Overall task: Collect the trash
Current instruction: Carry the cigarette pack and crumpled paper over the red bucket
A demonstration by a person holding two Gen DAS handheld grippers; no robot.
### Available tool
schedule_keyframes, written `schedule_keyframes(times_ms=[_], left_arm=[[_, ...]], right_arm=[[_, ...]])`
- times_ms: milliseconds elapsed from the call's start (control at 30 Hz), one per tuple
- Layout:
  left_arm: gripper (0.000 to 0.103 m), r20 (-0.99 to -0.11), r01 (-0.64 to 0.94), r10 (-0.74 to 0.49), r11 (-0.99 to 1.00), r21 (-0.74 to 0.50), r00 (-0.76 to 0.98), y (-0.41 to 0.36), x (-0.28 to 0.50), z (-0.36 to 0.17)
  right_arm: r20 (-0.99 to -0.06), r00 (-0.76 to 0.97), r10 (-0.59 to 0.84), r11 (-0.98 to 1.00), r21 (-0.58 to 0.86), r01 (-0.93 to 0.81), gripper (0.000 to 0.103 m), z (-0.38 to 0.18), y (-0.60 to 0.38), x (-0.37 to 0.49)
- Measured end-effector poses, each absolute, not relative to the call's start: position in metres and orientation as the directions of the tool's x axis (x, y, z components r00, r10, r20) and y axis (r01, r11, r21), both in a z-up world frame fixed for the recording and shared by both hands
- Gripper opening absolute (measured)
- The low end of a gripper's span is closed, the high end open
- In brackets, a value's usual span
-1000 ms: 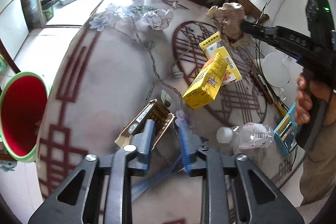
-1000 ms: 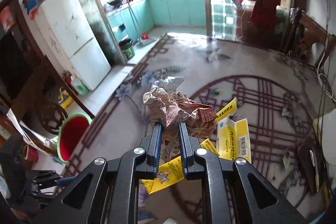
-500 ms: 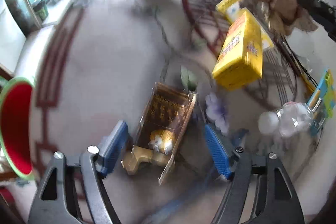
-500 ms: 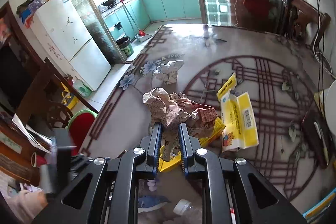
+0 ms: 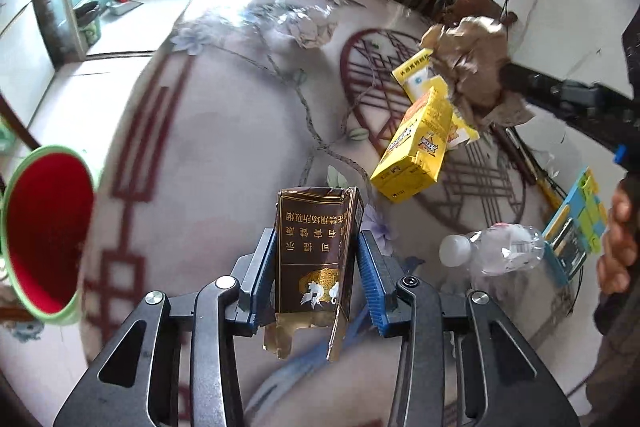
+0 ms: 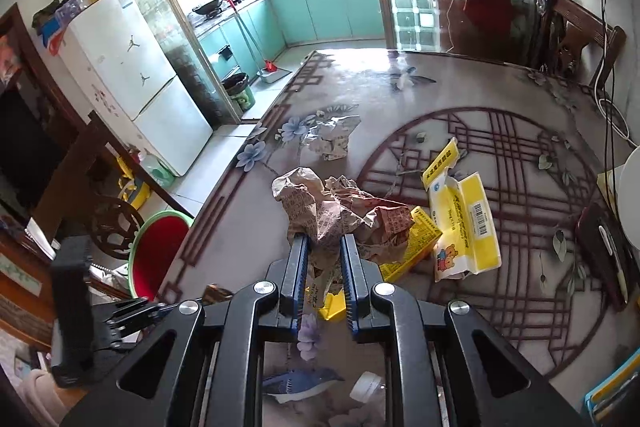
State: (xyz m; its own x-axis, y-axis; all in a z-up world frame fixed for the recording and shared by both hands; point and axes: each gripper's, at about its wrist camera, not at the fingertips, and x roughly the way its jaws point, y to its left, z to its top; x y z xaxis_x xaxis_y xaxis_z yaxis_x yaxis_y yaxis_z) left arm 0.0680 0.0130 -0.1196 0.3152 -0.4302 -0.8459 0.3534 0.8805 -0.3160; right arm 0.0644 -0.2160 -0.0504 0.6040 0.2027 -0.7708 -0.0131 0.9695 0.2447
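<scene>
My left gripper (image 5: 316, 247) is shut on a torn brown cigarette box (image 5: 314, 255) and holds it above the patterned table (image 5: 224, 131). My right gripper (image 6: 324, 247) is shut on a crumpled brown paper wad (image 6: 340, 215), held above the table; the wad also shows in the left wrist view (image 5: 472, 67). The red bin with a green rim (image 5: 44, 231) stands beside the table's left edge, also in the right wrist view (image 6: 158, 251). On the table lie a yellow carton (image 5: 416, 151), a yellow tissue pack (image 6: 464, 223), a clear plastic bottle (image 5: 496, 251) and a crumpled white paper (image 6: 332, 139).
A blue-and-yellow box (image 5: 576, 227) lies at the table's right edge. A dark phone (image 6: 604, 251) and cables lie at the right. A white fridge (image 6: 136, 75), a dark wooden chair (image 6: 104, 203) and the kitchen doorway lie beyond the left edge.
My left gripper opened, straddled the cigarette box, then closed on it and lifted it. My right gripper, still holding the paper wad, shifted slightly over the table.
</scene>
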Motion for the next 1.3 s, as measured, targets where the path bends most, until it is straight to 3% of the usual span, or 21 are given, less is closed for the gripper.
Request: schedule_keyframes(times_ms=[467,1300], left_arm=[[0.039,-0.817,0.243,-0.41,0.91,-0.337,0.406,0.081,0.064,-0.101],[0.039,-0.821,0.247,-0.416,0.906,-0.342,0.39,0.177,0.082,-0.108]], right_arm=[[-0.772,0.599,0.213,0.973,0.225,-0.056,0.014,-0.045,-0.153,0.069],[-0.779,0.599,0.186,0.977,0.209,-0.032,0.014,-0.048,-0.051,0.077]])
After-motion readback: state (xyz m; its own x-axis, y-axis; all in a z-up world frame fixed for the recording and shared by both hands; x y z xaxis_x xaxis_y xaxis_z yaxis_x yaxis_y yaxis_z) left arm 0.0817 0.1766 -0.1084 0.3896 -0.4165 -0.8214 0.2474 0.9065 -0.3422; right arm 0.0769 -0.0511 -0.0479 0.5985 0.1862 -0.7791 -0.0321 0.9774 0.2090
